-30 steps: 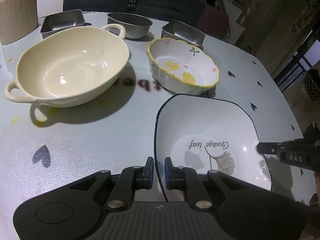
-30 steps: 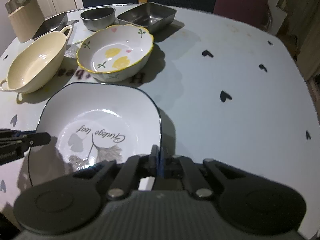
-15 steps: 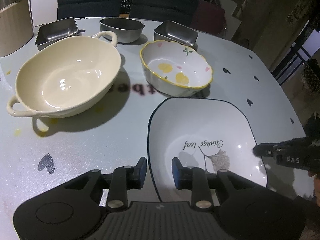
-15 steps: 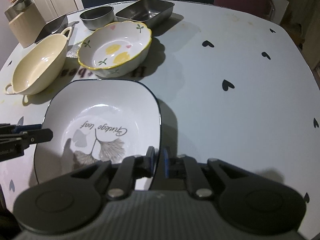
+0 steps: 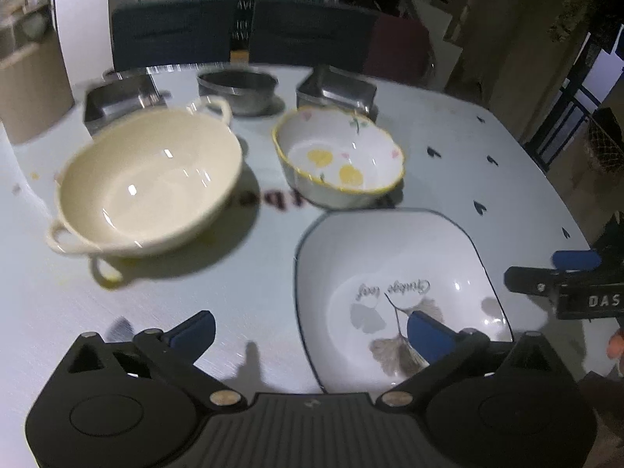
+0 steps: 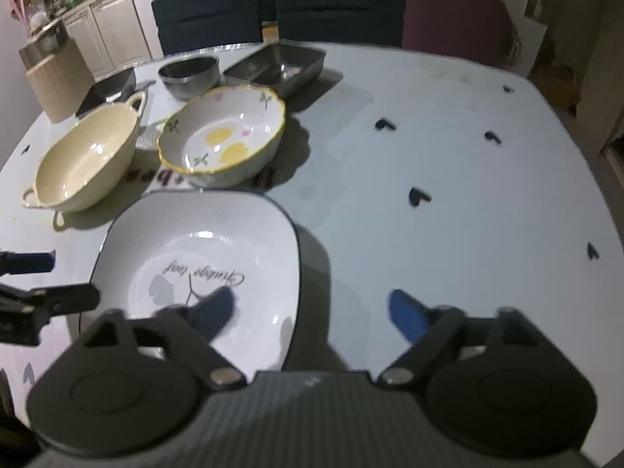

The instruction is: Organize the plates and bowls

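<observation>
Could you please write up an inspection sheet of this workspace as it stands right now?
Surface: pale table with printed black hearts and dark lettering.
Job's things: square white plate with leaf print, nearest; scalloped flowered bowl behind it; cream two-handled bowl beside that.
Clutter: round steel bowl, two steel trays at the far edge; beige container at the far left corner.
Grippers: left tool open, straddling the plate's left rim; right tool open, straddling its right rim.
Cables: nothing seen.
Surroundings: dark chairs, kitchen cabinets.
</observation>
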### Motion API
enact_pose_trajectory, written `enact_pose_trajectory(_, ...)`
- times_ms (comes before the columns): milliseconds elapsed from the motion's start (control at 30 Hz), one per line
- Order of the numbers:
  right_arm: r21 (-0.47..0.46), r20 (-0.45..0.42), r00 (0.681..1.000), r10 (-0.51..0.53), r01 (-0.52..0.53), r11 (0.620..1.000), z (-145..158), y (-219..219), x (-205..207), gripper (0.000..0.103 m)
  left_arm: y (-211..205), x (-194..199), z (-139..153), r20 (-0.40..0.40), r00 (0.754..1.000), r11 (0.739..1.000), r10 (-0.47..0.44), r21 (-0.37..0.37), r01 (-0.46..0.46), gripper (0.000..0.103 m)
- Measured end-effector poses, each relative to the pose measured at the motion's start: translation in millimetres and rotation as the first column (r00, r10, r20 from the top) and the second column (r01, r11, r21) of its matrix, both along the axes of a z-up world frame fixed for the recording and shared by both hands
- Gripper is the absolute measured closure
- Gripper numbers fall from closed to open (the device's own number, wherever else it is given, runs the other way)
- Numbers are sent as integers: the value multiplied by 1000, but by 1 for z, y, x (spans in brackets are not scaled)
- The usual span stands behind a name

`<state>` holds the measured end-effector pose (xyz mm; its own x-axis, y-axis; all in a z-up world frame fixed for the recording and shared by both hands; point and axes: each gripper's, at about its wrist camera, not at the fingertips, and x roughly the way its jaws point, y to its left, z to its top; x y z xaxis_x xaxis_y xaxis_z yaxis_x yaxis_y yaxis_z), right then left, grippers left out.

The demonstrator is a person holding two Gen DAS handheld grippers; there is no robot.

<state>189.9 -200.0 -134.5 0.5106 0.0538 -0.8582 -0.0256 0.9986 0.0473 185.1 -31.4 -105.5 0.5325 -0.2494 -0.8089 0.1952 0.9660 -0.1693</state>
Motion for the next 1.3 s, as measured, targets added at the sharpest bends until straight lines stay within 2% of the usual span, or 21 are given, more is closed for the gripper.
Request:
enact_pose_trajectory(67,12,36,999,-2,1,1000,7,-1,-2,0,5,-4,11,43,999,1000,6,17,-7,0)
enact_pose_trajectory(200,38,116,993,5,-10,999,20,1,-8,0,24,-9,34,116,991,998,61,3,-62,0)
enact_pose_trajectory(333,56,192,981,11,-22,998,37,8,-7,0,46,-10,60,195,974,993,117,6,-121,0)
enact_pose_trajectory(467,74,261,965,32,-53,996,56,24,-1,0,73,-3,81,226,959,985,172,-9,-175,0)
enact_pose_trajectory(600,88,307,950,64,-95,992,71,44,16,0,101,5,87,208,947,969,245,-31,-244,0)
enact_pose_trajectory(700,87,344,934,96,-133,987,77,63,32,0,120,9,80,182,935,952,303,-30,-303,0)
enact_pose_trajectory(767,93,332,937,111,-149,984,77,77,48,0,135,13,70,131,922,931,364,-83,-356,0)
enact_pose_trajectory(867,134,293,947,128,-173,976,72,99,69,0,156,19,55,31,897,884,441,-186,-428,0)
enact_pose_trajectory(967,177,256,957,139,-188,966,62,119,87,1,167,22,45,-16,877,846,480,-256,-468,2)
enact_pose_trajectory(1100,247,172,973,153,-193,950,42,140,114,33,176,29,32,-74,856,806,511,-305,-507,12)
enact_pose_trajectory(1167,278,140,979,149,-183,943,31,145,126,45,181,34,22,-119,846,786,520,-321,-529,22)
enact_pose_trajectory(1233,273,111,983,149,-175,946,19,154,138,65,185,39,12,-175,835,764,522,-341,-548,28)
enact_pose_trajectory(1300,246,96,983,159,-178,953,8,164,148,73,187,44,4,-217,828,747,517,-359,-560,33)
